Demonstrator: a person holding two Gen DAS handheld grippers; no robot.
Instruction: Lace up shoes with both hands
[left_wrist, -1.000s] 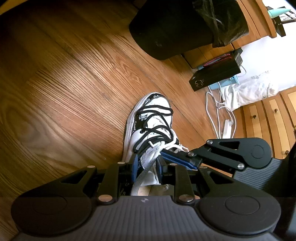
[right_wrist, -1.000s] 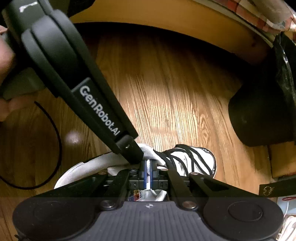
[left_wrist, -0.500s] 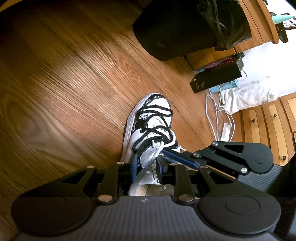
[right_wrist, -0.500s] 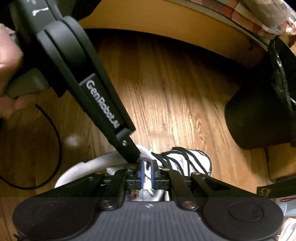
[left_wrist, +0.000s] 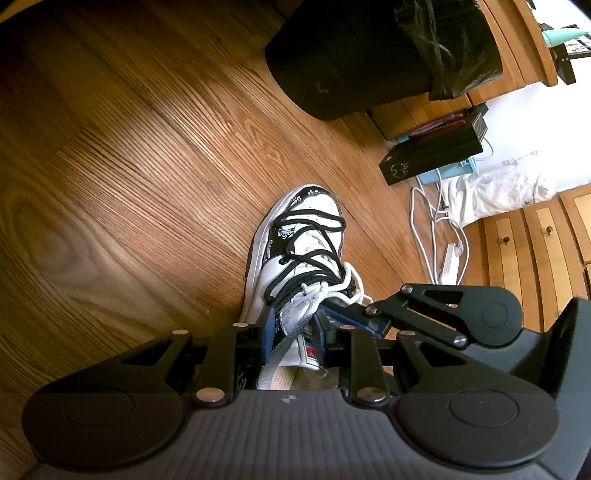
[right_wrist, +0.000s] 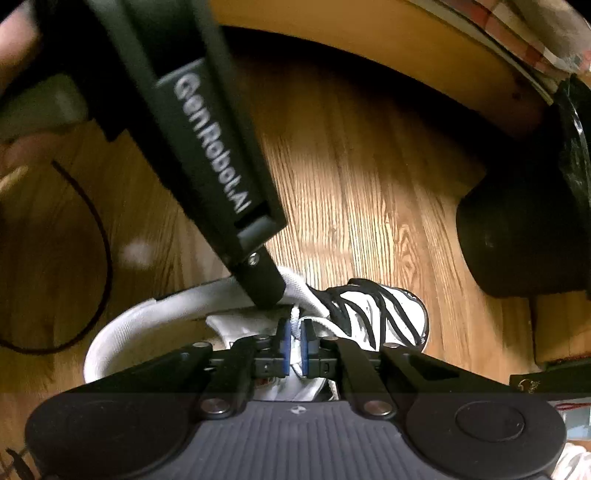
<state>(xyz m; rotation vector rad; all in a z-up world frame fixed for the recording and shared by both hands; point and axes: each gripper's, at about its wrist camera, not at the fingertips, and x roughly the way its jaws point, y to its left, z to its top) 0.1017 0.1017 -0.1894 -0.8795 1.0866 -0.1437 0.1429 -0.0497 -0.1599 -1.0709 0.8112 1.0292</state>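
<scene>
Nearest in the left wrist view, the left gripper (left_wrist: 293, 330) stands partly spread with a white lace (left_wrist: 295, 325) running between its blue pads; whether they press it I cannot tell. Just to its right the right gripper (left_wrist: 334, 314) reaches in. Its own view shows the right gripper (right_wrist: 294, 345), jaws just closing, pinching the white lace (right_wrist: 294, 325). Ahead lies the high-top sneaker (left_wrist: 306, 240) with black laces (left_wrist: 314, 236). Only the left view shows, beyond, a black bin (left_wrist: 369, 55) and a white cable (left_wrist: 436, 229).
</scene>
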